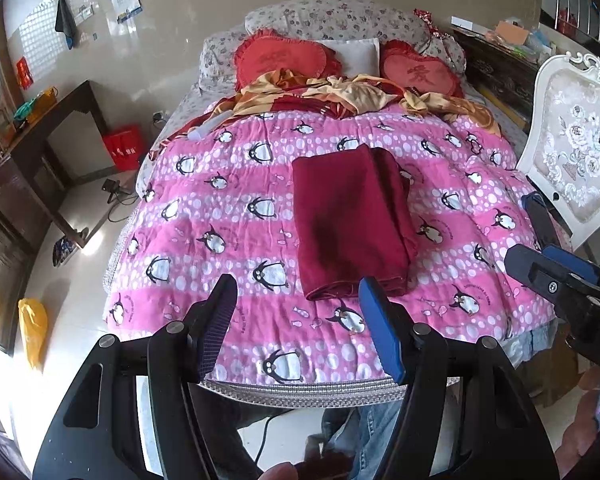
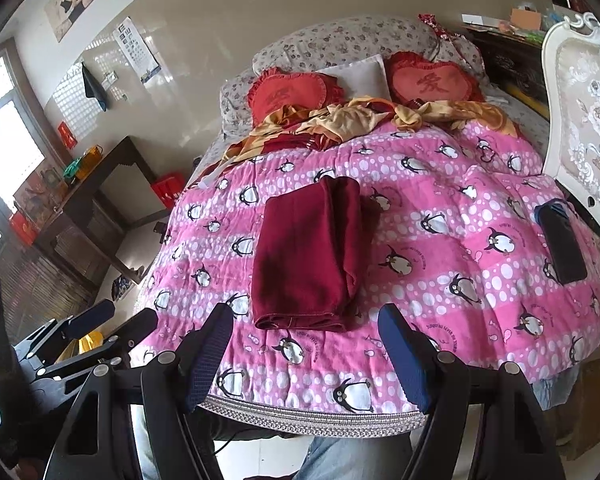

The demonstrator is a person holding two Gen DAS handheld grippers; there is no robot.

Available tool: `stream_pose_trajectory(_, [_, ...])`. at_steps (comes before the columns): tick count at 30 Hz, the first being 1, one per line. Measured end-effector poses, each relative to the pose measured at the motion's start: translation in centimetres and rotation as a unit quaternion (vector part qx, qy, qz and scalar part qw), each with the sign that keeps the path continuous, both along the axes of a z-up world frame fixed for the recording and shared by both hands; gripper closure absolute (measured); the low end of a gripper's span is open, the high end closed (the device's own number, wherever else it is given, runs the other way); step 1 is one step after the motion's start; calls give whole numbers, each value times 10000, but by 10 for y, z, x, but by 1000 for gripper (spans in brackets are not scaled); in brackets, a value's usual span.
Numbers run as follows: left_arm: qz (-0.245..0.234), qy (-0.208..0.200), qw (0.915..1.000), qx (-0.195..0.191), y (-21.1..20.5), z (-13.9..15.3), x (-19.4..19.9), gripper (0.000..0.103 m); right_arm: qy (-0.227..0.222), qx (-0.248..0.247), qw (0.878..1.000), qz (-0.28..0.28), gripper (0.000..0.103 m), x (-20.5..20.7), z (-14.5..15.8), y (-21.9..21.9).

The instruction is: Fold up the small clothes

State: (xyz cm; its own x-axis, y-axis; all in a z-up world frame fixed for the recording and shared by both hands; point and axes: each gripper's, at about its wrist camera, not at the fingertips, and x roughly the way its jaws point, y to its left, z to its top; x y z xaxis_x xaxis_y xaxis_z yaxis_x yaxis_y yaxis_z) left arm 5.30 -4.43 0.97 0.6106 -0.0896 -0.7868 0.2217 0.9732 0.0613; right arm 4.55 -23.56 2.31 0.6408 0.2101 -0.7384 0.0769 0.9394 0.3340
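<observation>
Both tongs are matte black frames with round silver pivot screws. The left tongs (image 1: pixel 298 294) and the right tongs (image 2: pixel 308 326) each pair one dark gridded pad with one blue pad.

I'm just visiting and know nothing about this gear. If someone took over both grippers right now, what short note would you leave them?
Left gripper: open, holding nothing, hovering over the near edge of the bed.
Right gripper: open, holding nothing, beside it.
The dark red garment lies folded into a long rectangle on the pink penguin quilt, neither gripper touching it.
Done: it appears folded lengthwise.
Left: probably one more fold across, though that is a guess. A dark phone-like object lies near the quilt's right edge.
</observation>
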Motion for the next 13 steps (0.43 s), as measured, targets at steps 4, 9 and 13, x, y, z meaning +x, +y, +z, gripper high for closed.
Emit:
stream_pose_trajectory(4, [8, 0, 10000, 10, 0, 0, 1, 39, 22, 17, 10000, 29, 30, 8, -2, -3])
stream_pose_trajectory(9, [5, -59, 10000, 37, -2, -2, 7, 39, 15, -12, 10000, 44, 30, 11, -3, -2])
stream_pose_trajectory(13, [43, -155, 9998, 124, -5, -6, 9, 39, 55, -11, 10000, 33, 30, 15, -6, -3])
